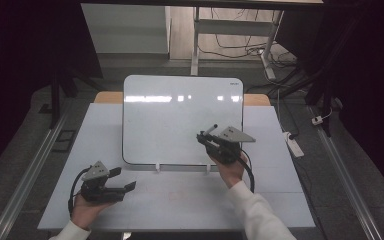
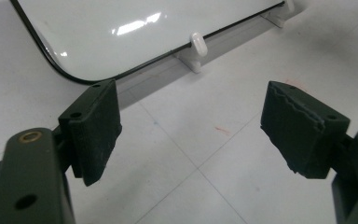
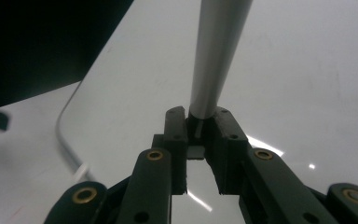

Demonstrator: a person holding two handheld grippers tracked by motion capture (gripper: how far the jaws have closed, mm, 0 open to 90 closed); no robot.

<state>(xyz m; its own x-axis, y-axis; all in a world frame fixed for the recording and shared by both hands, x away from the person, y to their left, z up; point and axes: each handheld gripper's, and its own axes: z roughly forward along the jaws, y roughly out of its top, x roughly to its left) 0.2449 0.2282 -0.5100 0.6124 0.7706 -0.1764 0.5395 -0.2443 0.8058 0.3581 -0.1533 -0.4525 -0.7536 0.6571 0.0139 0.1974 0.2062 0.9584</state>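
While we hold the right gripper [image 1: 206, 136] over the lower right part of the whiteboard [image 1: 180, 120], its jaws are clamped on a marker [image 3: 216, 56]. From the right gripper view, that marker is a silver-grey barrel rising from between our two black jaws, with the board's glossy white face behind it. From the high view, the marker's dark end pokes up and to the left of the gripper, above the board. We cannot tell whether any part of the marker touches the board. Our right hand [image 1: 230, 170] sits just below the gripper, at the board's bottom edge, with a white sleeve [image 1: 257, 212] running back toward us.

Our left gripper [image 1: 122, 180] is well apart from the right one, low on the left side of the table [image 1: 180, 205]. Its jaws stand wide apart with nothing between them, and in the left gripper view we see bare white tabletop in the gap. Our left hand [image 1: 87, 207] grips it from below.

Ahead of the left gripper lies the board's rounded lower left corner with its dark rim. Just past that, a small white clip [image 2: 196, 44] props the board's bottom edge, and a second one sits farther along the same edge. A few faint reddish marks show on the table near the left jaws.
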